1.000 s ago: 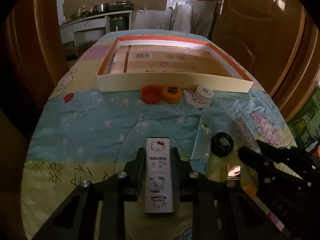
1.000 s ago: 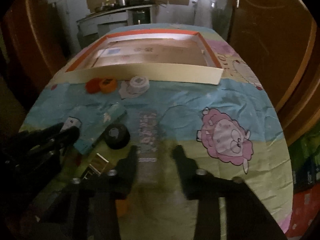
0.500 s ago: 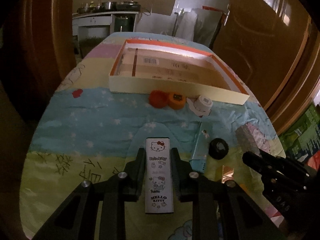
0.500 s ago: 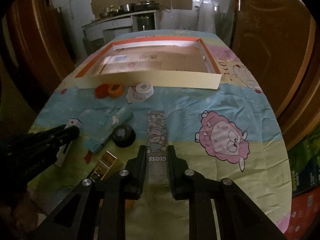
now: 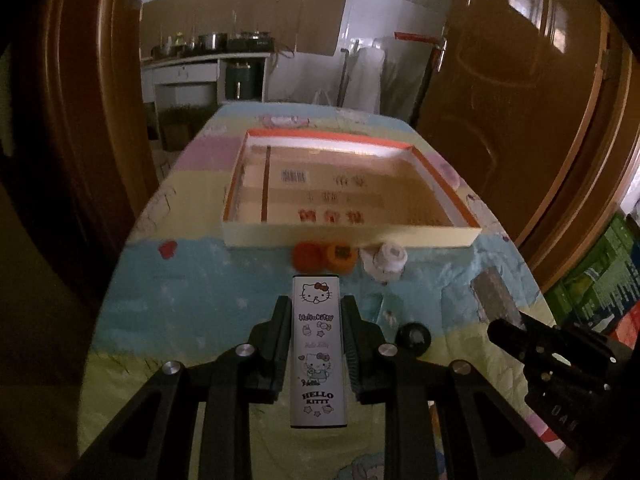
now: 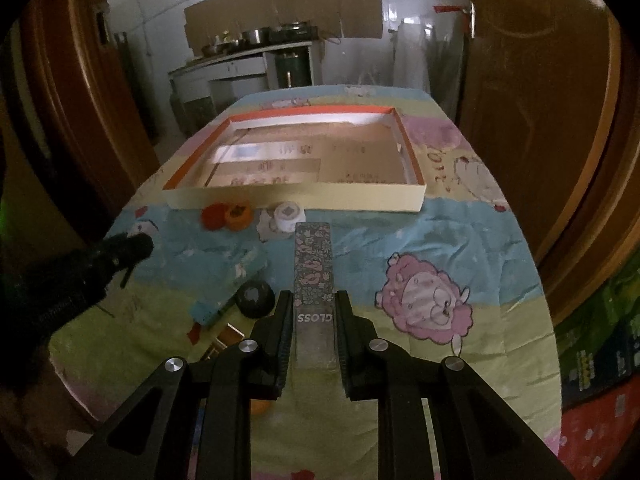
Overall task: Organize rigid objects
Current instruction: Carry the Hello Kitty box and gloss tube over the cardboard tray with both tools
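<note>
We found the left gripper [image 5: 316, 344] clamped on a white cartoon-printed box [image 5: 318, 354], held lengthwise between its fingers above the patterned cloth [image 5: 192, 280]. The right gripper [image 6: 313, 330] was clamped on a flowered grey box [image 6: 313, 268], gripped only near its rear end, with most of its length projecting forward.

Ahead of both grippers lay the shallow cardboard tray [image 5: 348, 238], which we judged to be the destination. Just before its near wall sat 2 orange caps [image 5: 324, 256] and 1 white cap [image 5: 386, 258]; a black round lid [image 6: 254, 298] lay left of the right gripper.

Risks noted:
1. The flowered box could pivot or droop, owing to its short purchase.
2. Either box could strike the tray's near wall if carried too low.
3. The caps could be knocked aside on the approach.
4. The 2 grippers were near each other and could collide on converging paths.
</note>
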A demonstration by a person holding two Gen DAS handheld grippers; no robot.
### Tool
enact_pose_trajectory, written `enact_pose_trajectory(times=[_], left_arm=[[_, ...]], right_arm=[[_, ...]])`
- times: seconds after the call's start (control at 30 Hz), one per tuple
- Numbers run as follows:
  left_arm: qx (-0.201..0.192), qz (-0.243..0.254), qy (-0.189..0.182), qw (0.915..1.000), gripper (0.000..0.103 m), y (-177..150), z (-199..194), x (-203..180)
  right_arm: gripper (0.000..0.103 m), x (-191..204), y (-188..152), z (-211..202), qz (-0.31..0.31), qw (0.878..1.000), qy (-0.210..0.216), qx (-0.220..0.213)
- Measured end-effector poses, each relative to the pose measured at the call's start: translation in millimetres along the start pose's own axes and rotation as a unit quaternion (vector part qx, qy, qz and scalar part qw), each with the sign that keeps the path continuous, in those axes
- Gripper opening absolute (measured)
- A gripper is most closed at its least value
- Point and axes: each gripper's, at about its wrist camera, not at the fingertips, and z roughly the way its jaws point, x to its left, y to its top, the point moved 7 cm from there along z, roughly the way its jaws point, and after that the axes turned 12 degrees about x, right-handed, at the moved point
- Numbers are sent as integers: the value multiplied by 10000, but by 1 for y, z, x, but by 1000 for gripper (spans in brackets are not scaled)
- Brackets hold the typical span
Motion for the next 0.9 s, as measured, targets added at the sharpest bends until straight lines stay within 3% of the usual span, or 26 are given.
enact_pose_trajectory(times=[0.43,0.9], left_arm=[[-341,108,122,9993,25,45,-17,1],[-391,77,150,9991,25,85,-10,4]], right_arm=[[21,3,39,-20,-282,9986,-223,-395],[21,-1,80,-27,-361,9968,-292,-649]])
